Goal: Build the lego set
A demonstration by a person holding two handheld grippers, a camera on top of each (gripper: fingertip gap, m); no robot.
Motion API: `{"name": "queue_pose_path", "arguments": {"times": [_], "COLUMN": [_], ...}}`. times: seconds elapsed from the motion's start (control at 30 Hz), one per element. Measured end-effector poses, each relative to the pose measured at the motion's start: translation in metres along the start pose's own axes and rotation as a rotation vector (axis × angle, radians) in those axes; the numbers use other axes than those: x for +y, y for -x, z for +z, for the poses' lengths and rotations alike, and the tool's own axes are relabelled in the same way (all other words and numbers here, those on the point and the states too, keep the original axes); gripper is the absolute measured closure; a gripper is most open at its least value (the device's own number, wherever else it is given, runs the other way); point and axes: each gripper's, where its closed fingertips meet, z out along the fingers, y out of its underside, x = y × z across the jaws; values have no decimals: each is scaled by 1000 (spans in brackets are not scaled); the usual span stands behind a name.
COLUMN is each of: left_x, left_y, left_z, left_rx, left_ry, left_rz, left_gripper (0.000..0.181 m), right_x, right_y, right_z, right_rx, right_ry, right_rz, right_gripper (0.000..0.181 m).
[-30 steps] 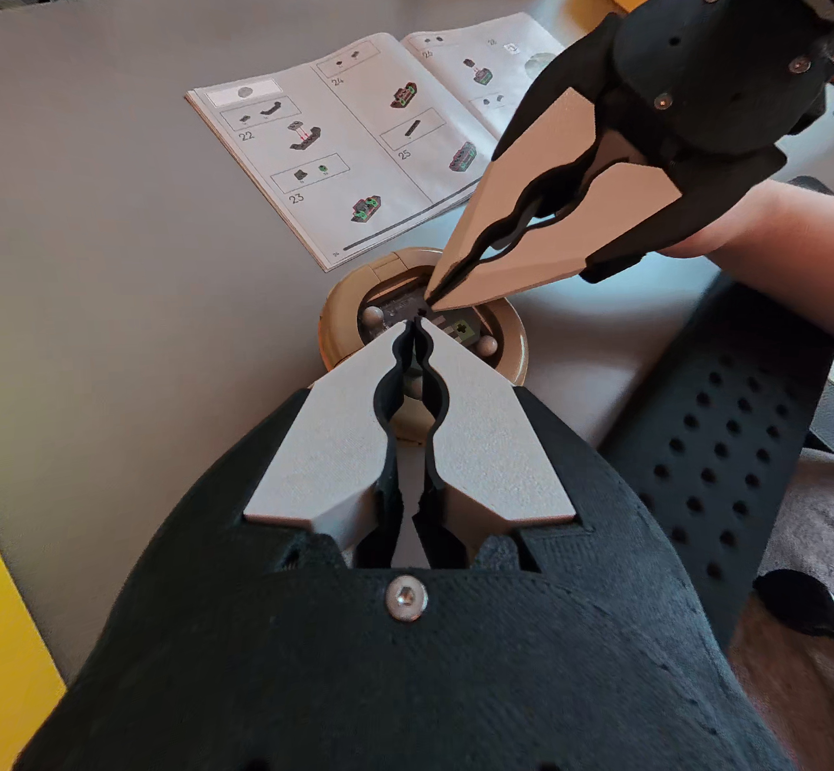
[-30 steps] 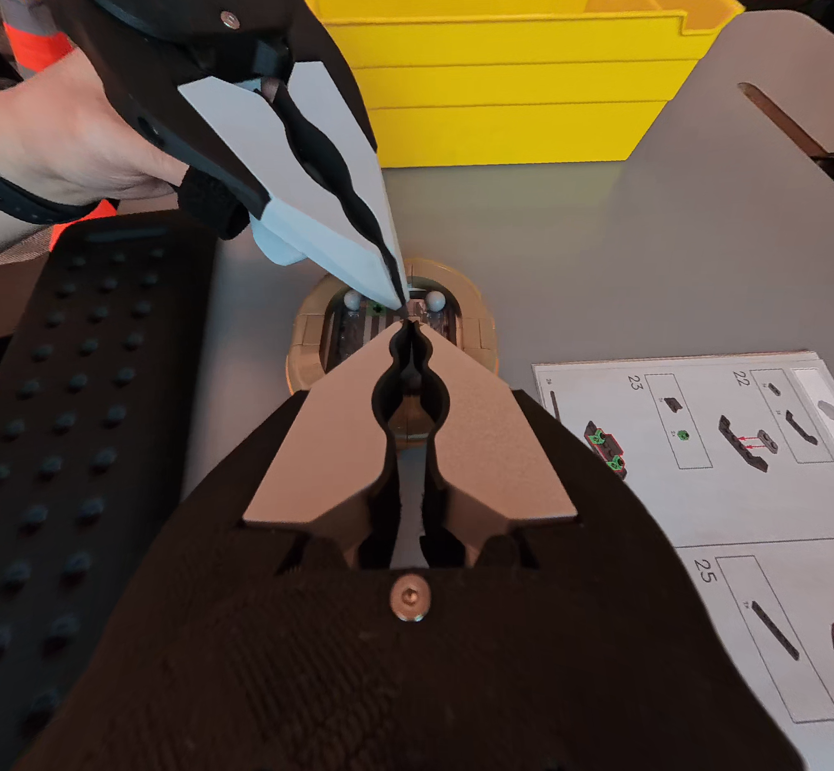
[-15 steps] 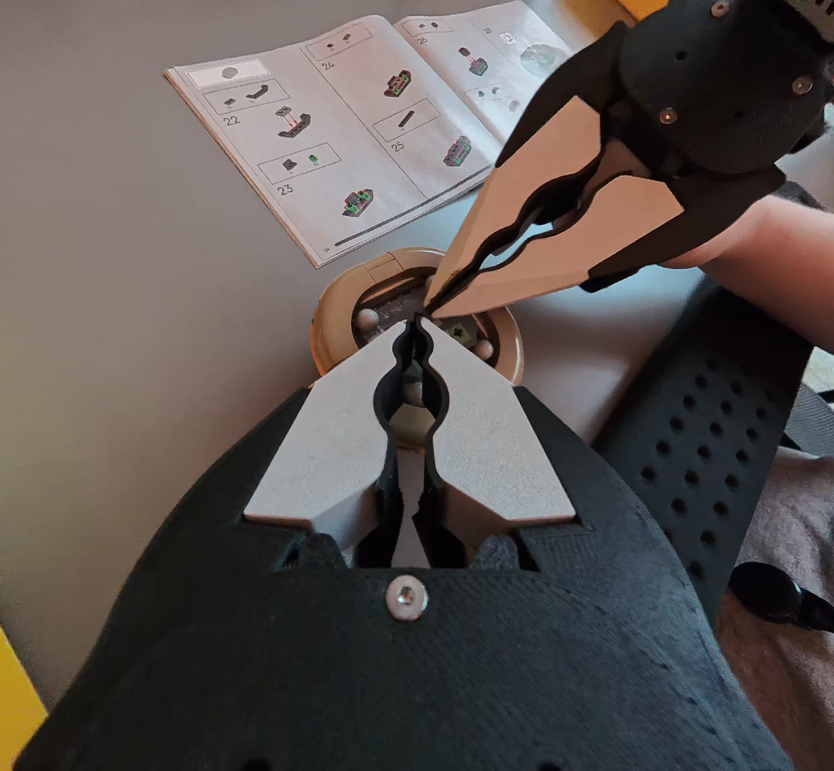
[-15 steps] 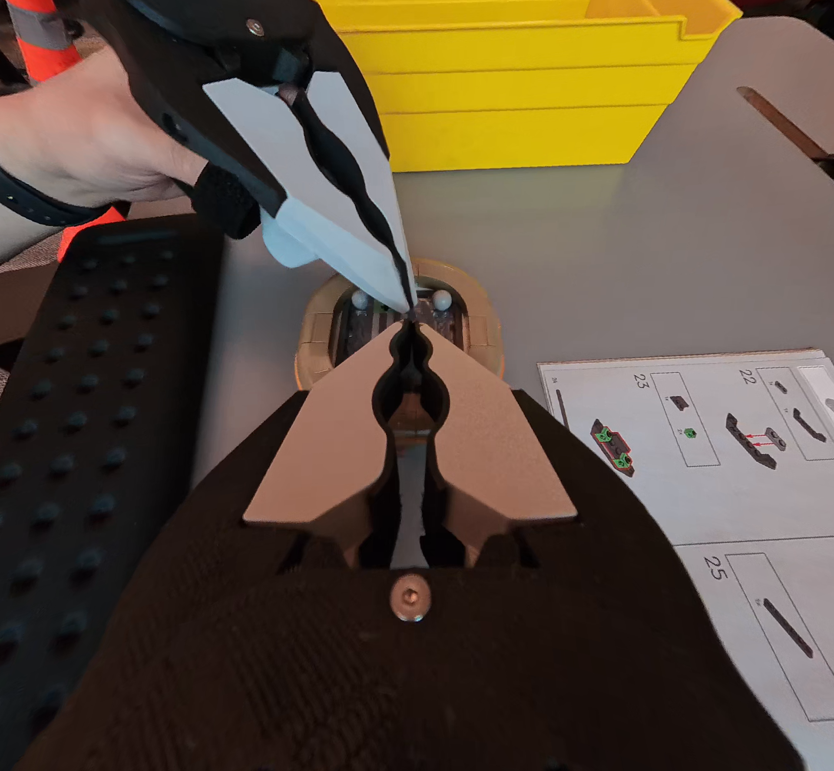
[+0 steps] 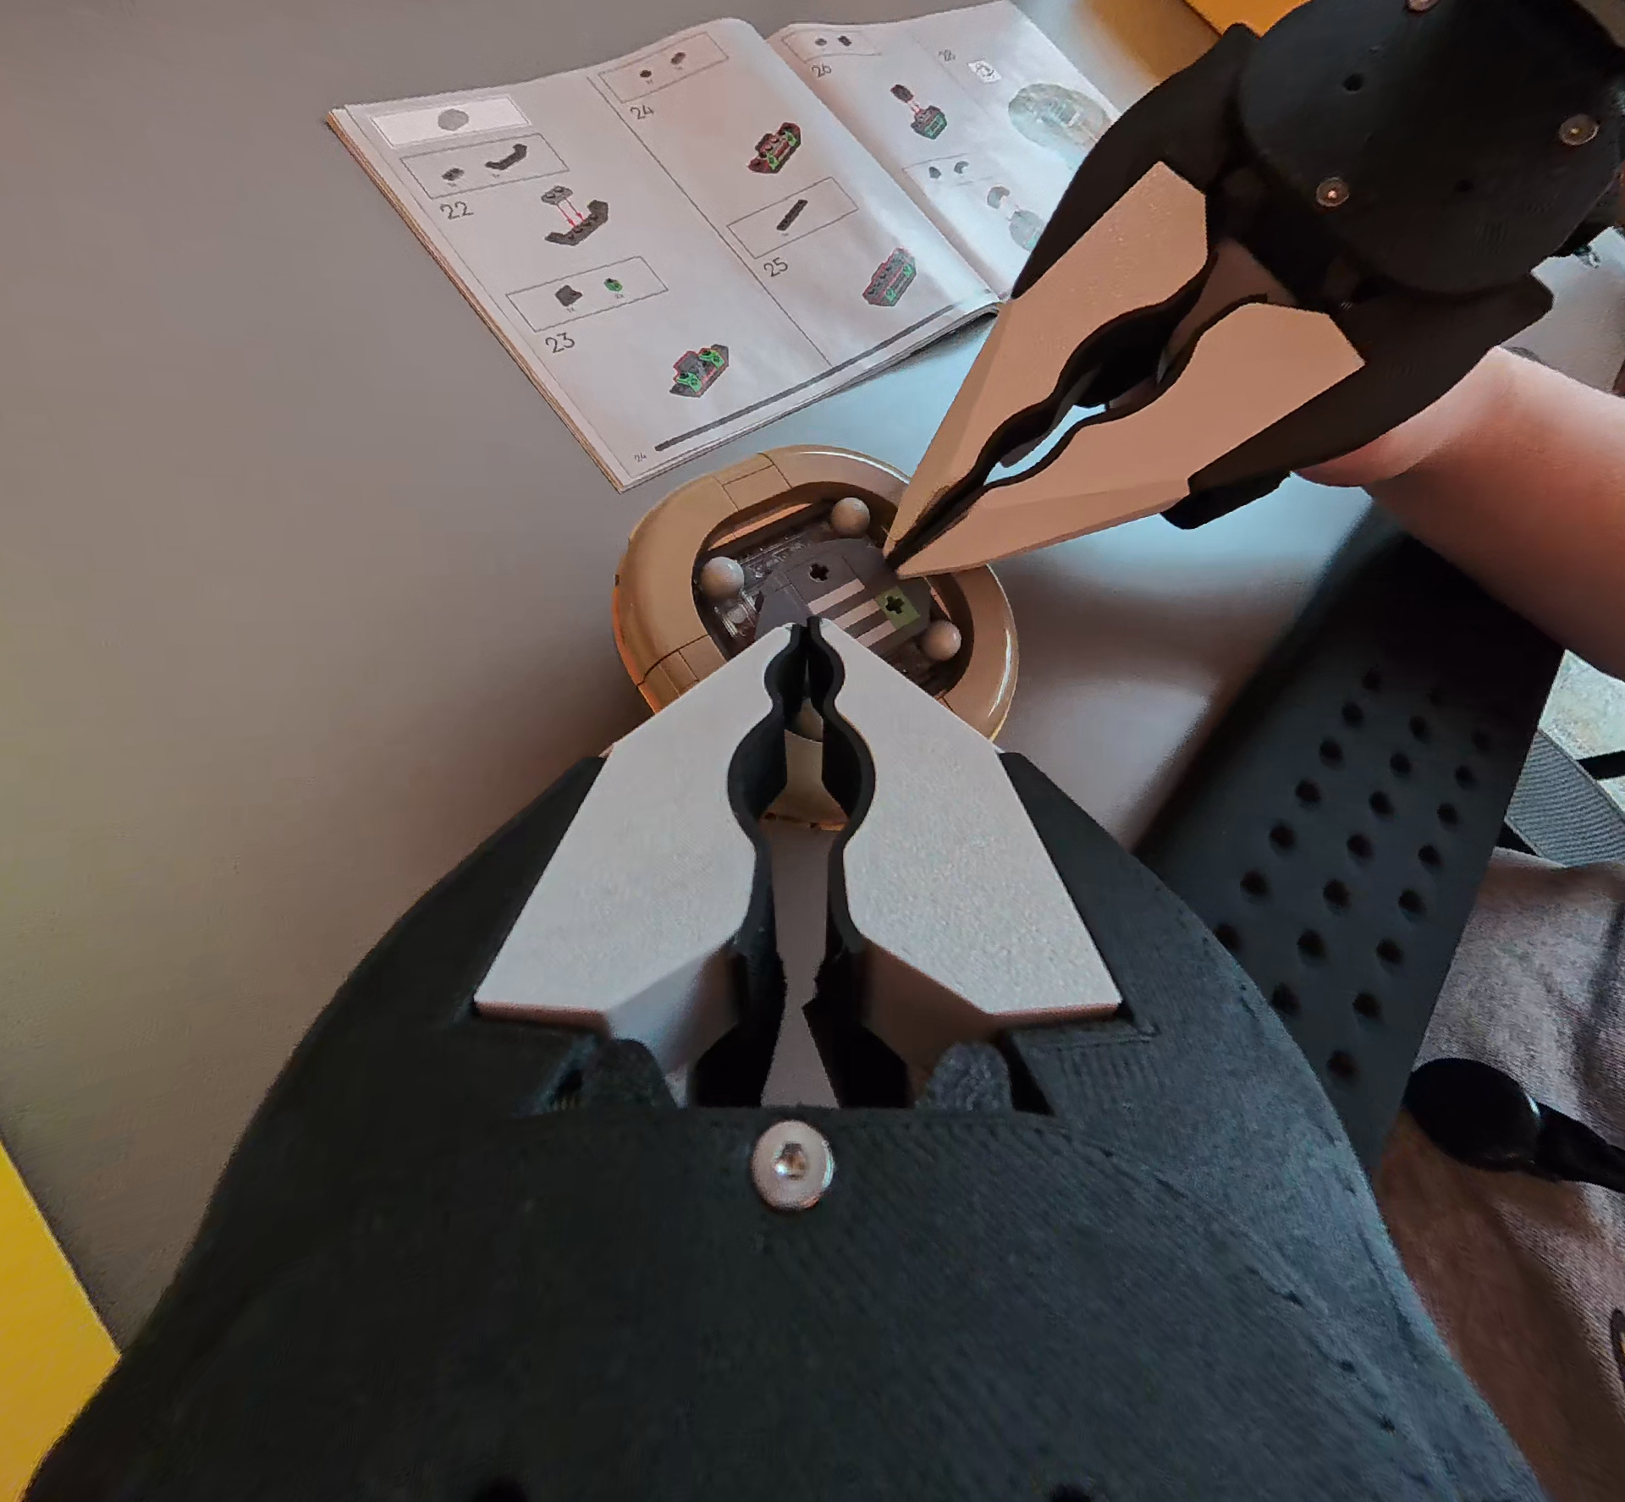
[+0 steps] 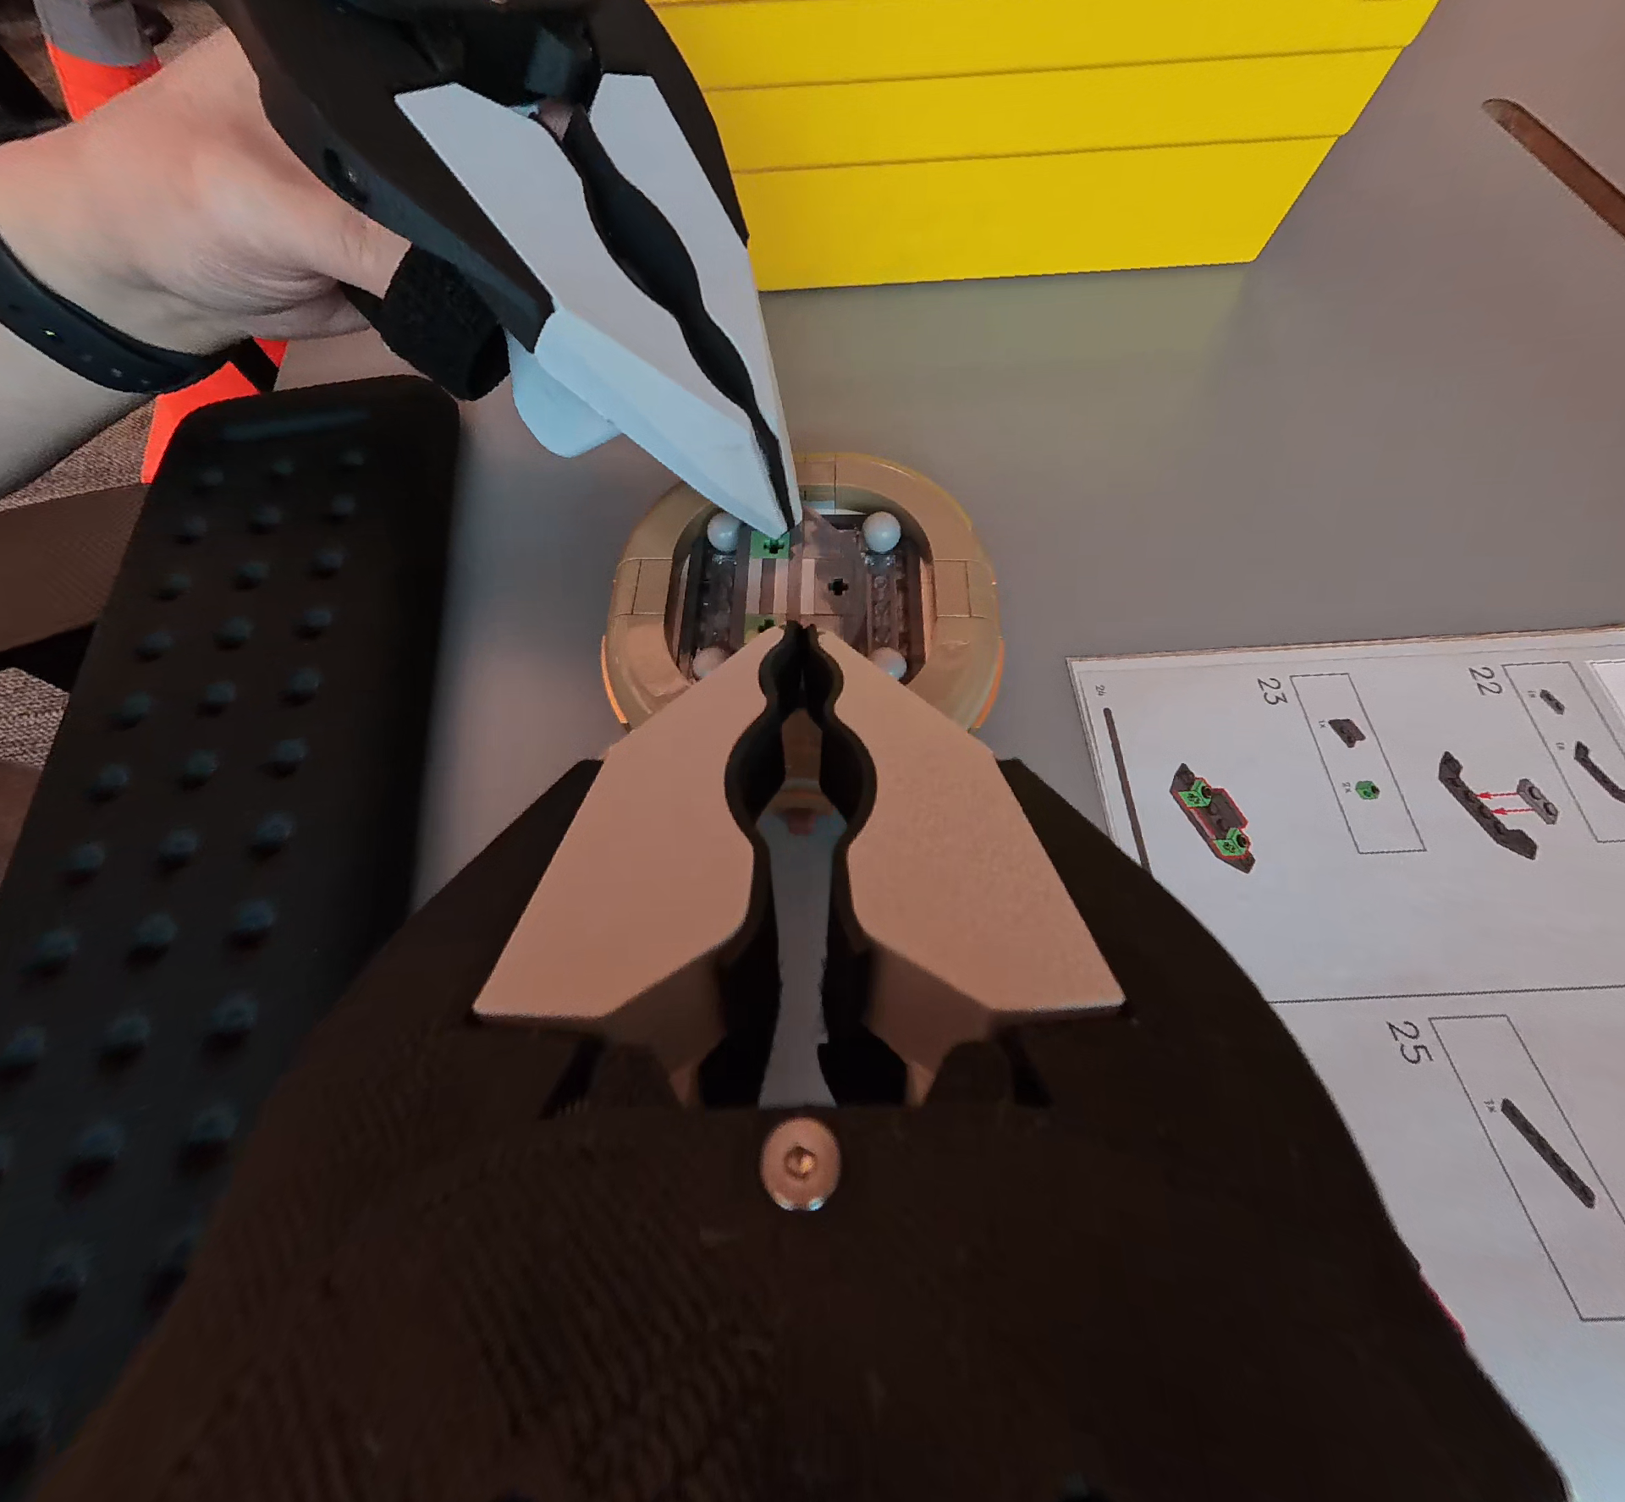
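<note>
The lego model (image 5: pixel 818 581) sits on the grey table (image 5: pixel 220 493), just below the booklet (image 5: pixel 703 229). Both the left gripper (image 5: pixel 805 632) and the right gripper (image 6: pixel 798 632) have closed, empty jaws touching its top. Uneven pressing could tip it or loosen bricks.

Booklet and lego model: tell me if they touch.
Cannot tell. In the left wrist view the booklet corner meets the lego model rim with no visible gap, but it may just overlap; the right wrist view shows table between them.
</note>
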Motion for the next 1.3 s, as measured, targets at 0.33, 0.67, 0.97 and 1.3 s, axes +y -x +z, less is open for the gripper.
{"name": "queue_pose_path", "arguments": {"times": [0.33,0.67,0.97,1.3], "left_x": [0,0,0,0], "left_y": [0,-1,0,-1], "left_z": [0,-1,-1,0], "left_rx": [18,27,24,36], "left_ry": [-2,11,13,8], "left_rz": [3,-5,-1,-19], "left_gripper": [181,181,181,181], "right_x": [0,0,0,0], "right_y": [4,4,4,3], "right_z": [-1,-1,-1,-1], "right_rx": [-25,-25,-37,-43], "right_ry": [-14,-24,-35,-50], "right_rz": [-4,0,12,31], "right_gripper": [181,181,181,181]}}
